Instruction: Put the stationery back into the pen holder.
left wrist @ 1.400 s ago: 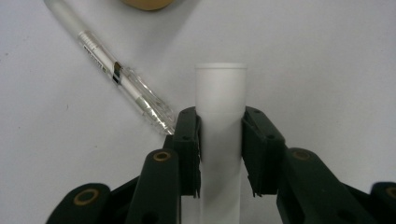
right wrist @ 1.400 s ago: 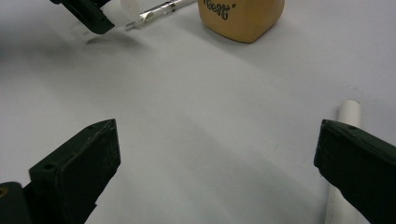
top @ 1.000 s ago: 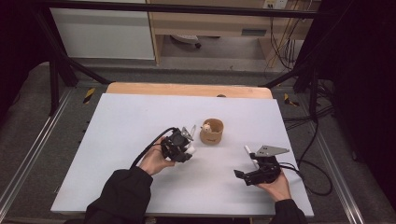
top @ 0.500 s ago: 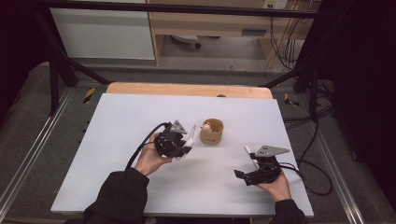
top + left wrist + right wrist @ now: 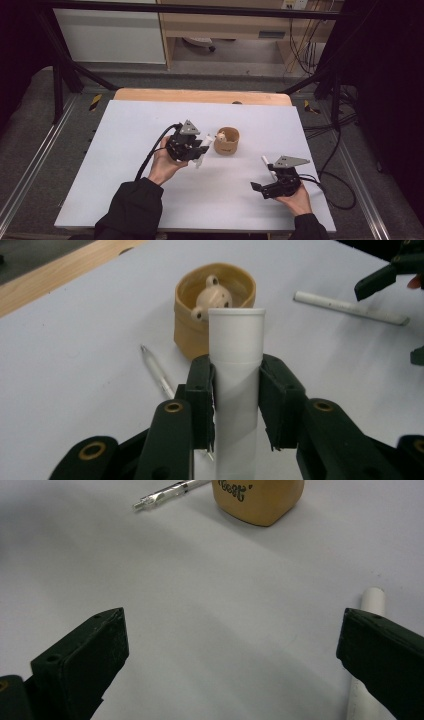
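Observation:
My left gripper (image 5: 236,371) is shut on a white marker (image 5: 236,340), which stands up between the two black pads. In the high view the left gripper (image 5: 201,150) hangs just left of a tan cup (image 5: 227,141). A small bear figure (image 5: 212,299) sits inside the cup (image 5: 200,335). My right gripper (image 5: 264,180) rests near the table's front right, its jaws wide apart around bare table (image 5: 230,650). A second white marker (image 5: 367,630) lies beside its right jaw.
A silver pen (image 5: 157,371) lies on the white table (image 5: 125,150) left of the cup, and it shows again as the pen (image 5: 170,492) at the top of the right gripper view. A wooden strip (image 5: 200,96) runs along the far edge. Cables (image 5: 330,170) trail off at the right.
My left gripper has risen off the table with the white marker still in it and has edged toward the cup. The right gripper has kept still.

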The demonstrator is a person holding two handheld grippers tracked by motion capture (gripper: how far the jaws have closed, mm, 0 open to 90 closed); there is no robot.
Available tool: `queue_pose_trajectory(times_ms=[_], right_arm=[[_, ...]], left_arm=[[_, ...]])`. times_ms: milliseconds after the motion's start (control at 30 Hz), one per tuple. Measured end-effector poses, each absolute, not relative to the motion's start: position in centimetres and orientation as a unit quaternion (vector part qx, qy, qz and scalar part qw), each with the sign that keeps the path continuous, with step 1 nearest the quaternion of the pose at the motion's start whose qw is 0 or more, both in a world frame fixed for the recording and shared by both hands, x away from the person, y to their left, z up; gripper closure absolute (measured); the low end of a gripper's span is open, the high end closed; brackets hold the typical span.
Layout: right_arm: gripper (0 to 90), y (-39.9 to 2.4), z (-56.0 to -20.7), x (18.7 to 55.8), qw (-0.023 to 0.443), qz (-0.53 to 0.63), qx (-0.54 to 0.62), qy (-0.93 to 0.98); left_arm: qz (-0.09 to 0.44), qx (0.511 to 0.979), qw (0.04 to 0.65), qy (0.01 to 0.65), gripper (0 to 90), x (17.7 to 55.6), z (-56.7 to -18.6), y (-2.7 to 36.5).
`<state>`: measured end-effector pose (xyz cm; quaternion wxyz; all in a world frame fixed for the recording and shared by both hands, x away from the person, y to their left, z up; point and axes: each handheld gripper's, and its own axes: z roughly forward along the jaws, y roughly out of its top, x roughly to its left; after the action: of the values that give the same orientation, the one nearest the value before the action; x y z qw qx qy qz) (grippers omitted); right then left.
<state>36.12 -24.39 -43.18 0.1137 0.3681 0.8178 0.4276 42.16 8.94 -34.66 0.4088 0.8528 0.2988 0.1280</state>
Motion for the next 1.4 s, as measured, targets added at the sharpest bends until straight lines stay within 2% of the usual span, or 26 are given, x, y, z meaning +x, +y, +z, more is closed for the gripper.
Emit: queue_pose_trajectory(times_ms=[867,1400], right_arm=[[1.1,-24.5,-43.1,36.1,0.115,0.430,0.368,0.817],[1.0,-24.5,-43.1,36.1,0.114,0.430,0.367,0.817]], left_arm=[[0.155,0.820,0.468,0.291,68.1,44.9,-30.5,4.9],[0.165,0.818,0.469,0.291,68.0,47.3,-30.7,2.1]])
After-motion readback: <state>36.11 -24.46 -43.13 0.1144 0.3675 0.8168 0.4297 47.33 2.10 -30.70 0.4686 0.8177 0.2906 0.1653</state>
